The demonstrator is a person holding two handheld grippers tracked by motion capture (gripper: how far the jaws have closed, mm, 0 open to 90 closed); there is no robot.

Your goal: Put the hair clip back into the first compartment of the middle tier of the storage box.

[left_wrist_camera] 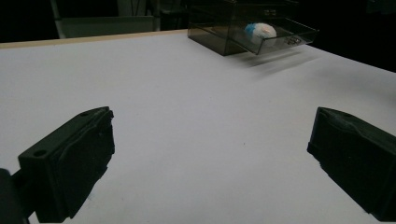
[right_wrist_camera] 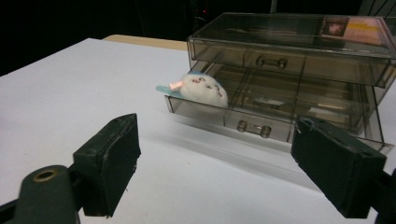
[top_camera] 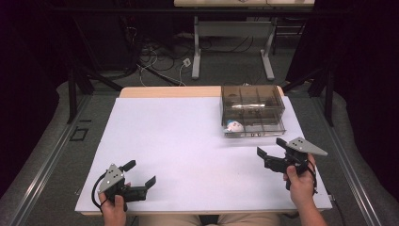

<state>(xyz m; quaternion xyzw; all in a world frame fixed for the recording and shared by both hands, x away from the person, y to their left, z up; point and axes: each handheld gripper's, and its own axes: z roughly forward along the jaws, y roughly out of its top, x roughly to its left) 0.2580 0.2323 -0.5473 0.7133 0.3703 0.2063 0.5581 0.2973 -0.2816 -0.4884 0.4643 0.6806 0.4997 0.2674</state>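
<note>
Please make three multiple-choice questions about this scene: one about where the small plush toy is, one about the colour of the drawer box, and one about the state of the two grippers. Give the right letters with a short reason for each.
1. Where is the plush toy?
A. in the pulled-out lower drawer
B. on top of the box
C. between the jaws of the left gripper

2. What colour is the drawer box?
A. bright red
B. smoky transparent grey
C. solid white

3. How are the left gripper and the right gripper?
A. both shut on something
B. only the right one holds the toy
C. both open and empty

Answers:
1. A, the right gripper view shows the toy lying at one end of the open lower drawer.
2. B, the table and the compartments show through its dark clear walls.
3. C, each gripper view shows its jaws wide apart with only the table between them.
</note>
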